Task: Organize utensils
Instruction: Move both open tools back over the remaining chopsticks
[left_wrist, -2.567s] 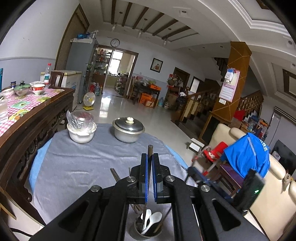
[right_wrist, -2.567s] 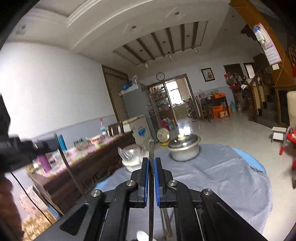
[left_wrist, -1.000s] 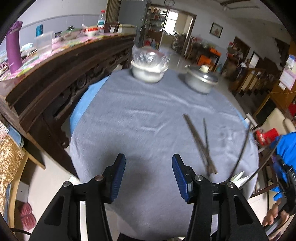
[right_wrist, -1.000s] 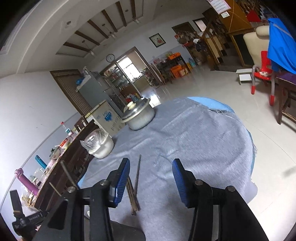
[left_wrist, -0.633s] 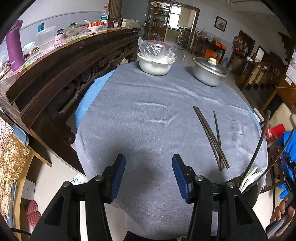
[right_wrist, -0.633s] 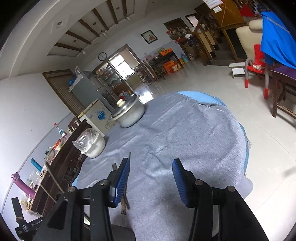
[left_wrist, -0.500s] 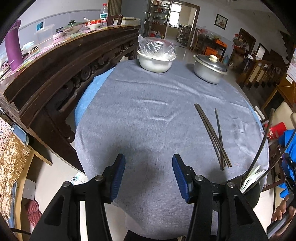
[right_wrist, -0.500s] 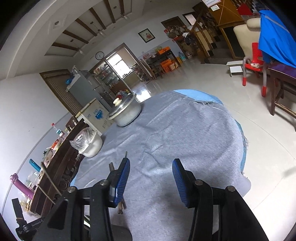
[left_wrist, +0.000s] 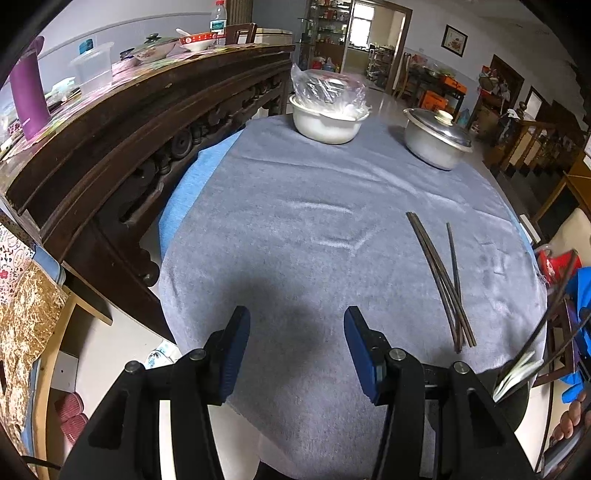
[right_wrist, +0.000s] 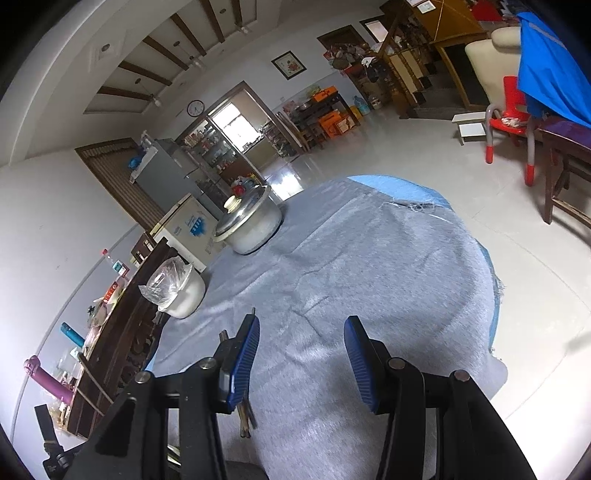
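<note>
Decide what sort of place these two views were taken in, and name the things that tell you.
Most likely a lived-in family home, in its open dining and living area. A round table under a grey cloth carries a lidded metal pot and loose chopsticks, and a fridge stands beside a doorway.

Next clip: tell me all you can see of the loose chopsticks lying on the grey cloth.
The chopsticks are thin, dark, brownish sticks that look like wood, several of them lying flat on the grey cloth in a loose bundle. Their near ends bunch and cross; the far ends fan apart, one lying a little off. They lie to the right of the left gripper, untouched. In the right wrist view its finger hides most of them.
</note>
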